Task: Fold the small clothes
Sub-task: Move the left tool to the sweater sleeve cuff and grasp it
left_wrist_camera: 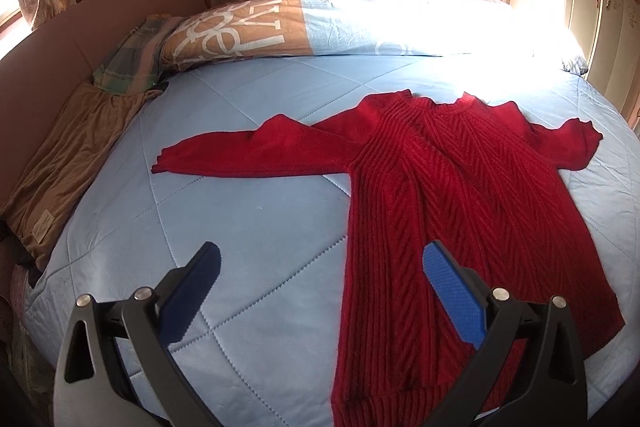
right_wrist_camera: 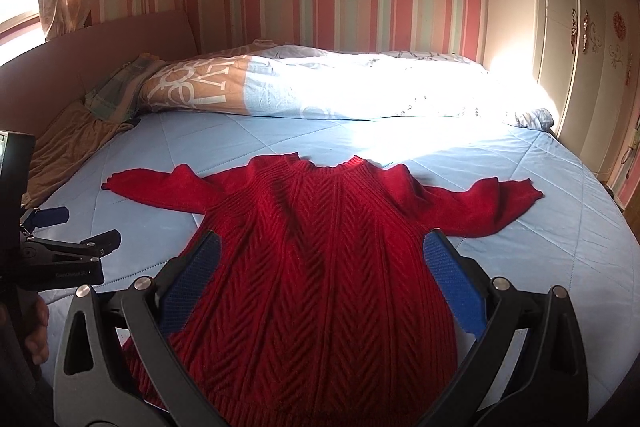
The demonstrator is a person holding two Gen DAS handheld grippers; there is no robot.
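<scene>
A red cable-knit sweater point(left_wrist_camera: 452, 187) lies flat on the light blue quilted bed point(left_wrist_camera: 248, 211), neck away from me, both sleeves spread out to the sides. My left gripper point(left_wrist_camera: 320, 255) is open and empty, hovering above the sweater's lower left edge. The sweater also shows in the right wrist view point(right_wrist_camera: 320, 247). My right gripper point(right_wrist_camera: 320, 247) is open and empty above the sweater's body, its blue pads point(right_wrist_camera: 452, 279) spanning the width. The left gripper point(right_wrist_camera: 60, 227) shows at the left edge of the right wrist view.
A rolled duvet point(left_wrist_camera: 320, 23) lies along the far side of the bed. Brown cloth point(left_wrist_camera: 68, 155) and a plaid cloth point(left_wrist_camera: 128, 63) sit at the left by the headboard point(left_wrist_camera: 60, 39). A wardrobe point(right_wrist_camera: 580, 47) stands to the right.
</scene>
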